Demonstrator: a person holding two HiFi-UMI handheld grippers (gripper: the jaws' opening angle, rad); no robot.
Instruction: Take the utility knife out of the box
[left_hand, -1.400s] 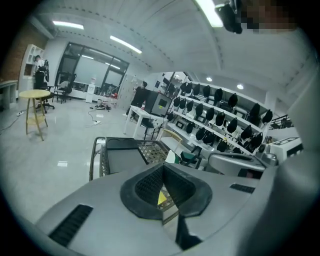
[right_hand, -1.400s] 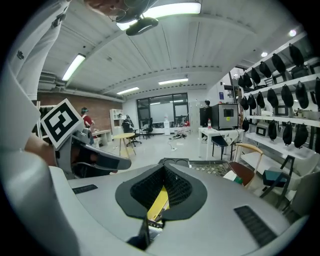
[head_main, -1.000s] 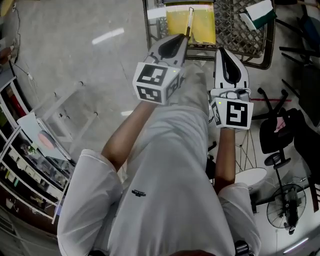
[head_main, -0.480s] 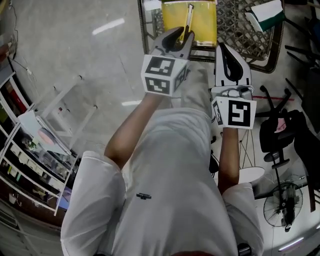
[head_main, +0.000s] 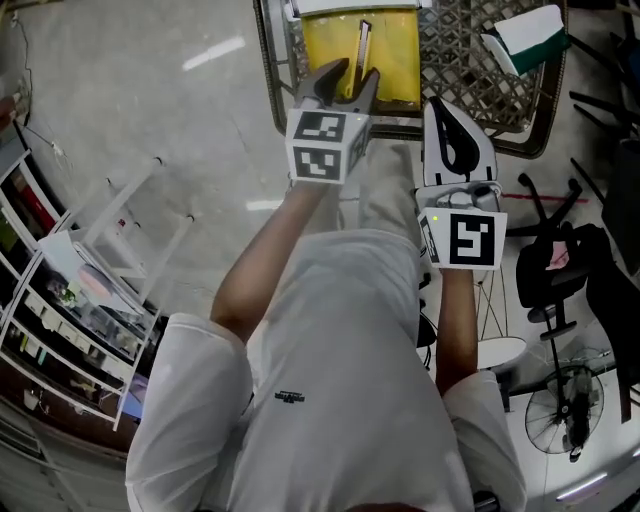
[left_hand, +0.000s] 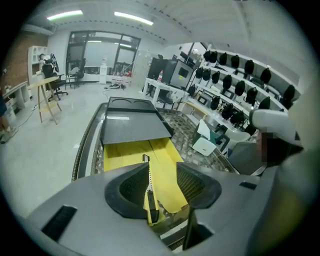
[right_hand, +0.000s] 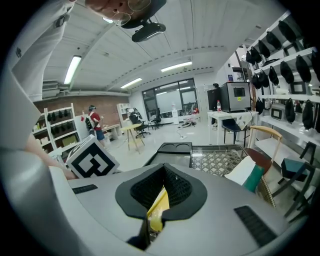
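1. Two tools hover by the yellow box (head_main: 395, 50).
2. Left tool (head_main: 350, 75) spread, jaws just opened, pinching nothing; the knife (head_main: 364, 45) lies inside the box, just ahead.
3. Right tool (head_main: 446, 105) pressed together, empty.

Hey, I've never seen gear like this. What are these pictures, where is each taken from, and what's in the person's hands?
No robot here: a person holds a tool in each hand, each ending in a two-fingered claw and carrying a black-and-white marker cube. One picture looks down from a camera on the person's head; the other two come from cameras riding on the tools, looking along each claw. In front stands a wire cart with a yellow box inside, and a utility knife lies in that box. The left claw has just been opening; the knife lines up with its gap, but the claw is not gripping it. The right claw is shut and seems empty.
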